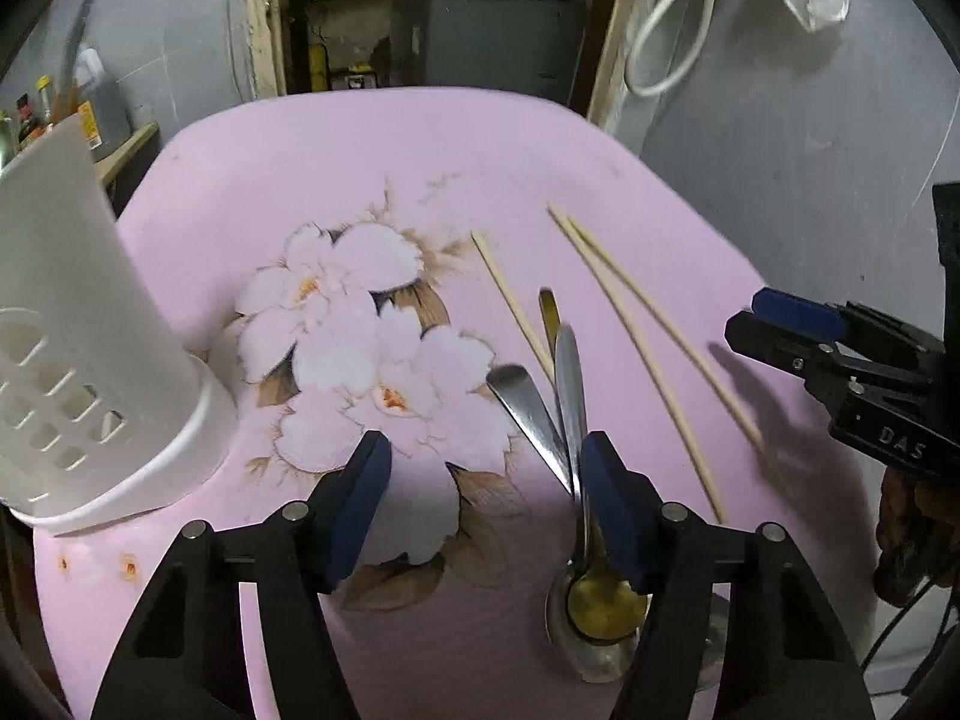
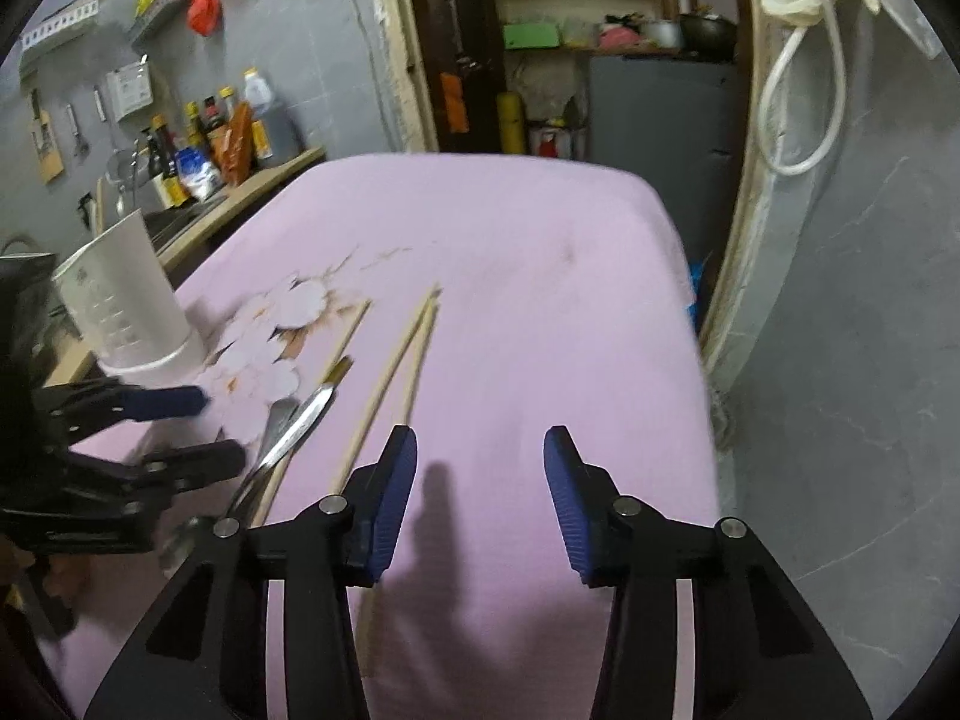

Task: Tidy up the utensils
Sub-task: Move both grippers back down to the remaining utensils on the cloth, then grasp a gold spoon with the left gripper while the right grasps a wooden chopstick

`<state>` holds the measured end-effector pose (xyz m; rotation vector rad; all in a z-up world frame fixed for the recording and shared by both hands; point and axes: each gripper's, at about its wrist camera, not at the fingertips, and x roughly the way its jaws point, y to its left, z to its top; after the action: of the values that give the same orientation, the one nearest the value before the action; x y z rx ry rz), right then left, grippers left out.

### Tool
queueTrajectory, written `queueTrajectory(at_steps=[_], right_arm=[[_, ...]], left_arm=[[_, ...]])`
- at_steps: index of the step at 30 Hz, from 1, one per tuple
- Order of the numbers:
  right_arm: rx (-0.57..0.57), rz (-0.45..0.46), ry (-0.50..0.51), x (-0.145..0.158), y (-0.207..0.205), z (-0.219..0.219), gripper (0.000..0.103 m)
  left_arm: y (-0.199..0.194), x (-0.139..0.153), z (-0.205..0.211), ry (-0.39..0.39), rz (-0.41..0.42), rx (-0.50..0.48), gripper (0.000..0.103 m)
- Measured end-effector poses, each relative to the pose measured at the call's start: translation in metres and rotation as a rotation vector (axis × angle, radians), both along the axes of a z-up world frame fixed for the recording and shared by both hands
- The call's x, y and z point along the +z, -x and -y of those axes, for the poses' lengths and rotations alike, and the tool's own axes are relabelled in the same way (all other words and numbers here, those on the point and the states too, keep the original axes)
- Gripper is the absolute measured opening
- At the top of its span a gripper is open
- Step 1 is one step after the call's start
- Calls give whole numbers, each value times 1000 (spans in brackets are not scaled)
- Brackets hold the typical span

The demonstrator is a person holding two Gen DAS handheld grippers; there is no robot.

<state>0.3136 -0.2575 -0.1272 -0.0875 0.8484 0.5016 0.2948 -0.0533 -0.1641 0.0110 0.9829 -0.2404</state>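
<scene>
Left wrist view: left gripper (image 1: 486,510) is held apart, empty, beside the spoons (image 1: 570,414) on the pink cloth (image 1: 480,150); stacked handles could be scattered if clipped.

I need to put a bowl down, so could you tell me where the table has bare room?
Free: the far end of the pink tablecloth beyond the chopsticks, and its right strip by the edge. Crowded: the spoons and chopsticks in the middle, and the white utensil holder at left.
</scene>
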Motion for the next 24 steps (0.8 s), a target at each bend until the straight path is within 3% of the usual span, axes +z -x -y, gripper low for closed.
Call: queueTrajectory(at_steps=[3,8,12,15,20,24], right_arm=[[36,-16,-1,-3,0,-6,41],[56,-20,16,-7,1,-13,40],[46,-26,9,-8,0,-12,40],[44,-28,9,-8,0,-12,40],[35,-33,2,-8,0,-11,36],[26,-33,4,-8,1,-13,35]], left_arm=[[-2,0,3,8,5,-32,58],[-8,-4,15,-22,-1,-84,36],[-7,-8,19,-18,-14,-112,26],[-12,-7,20,3,-28,-111,9],[-15,-5,7,69,-42,-44,7],[-13,0,-20,179,-44,48,7]])
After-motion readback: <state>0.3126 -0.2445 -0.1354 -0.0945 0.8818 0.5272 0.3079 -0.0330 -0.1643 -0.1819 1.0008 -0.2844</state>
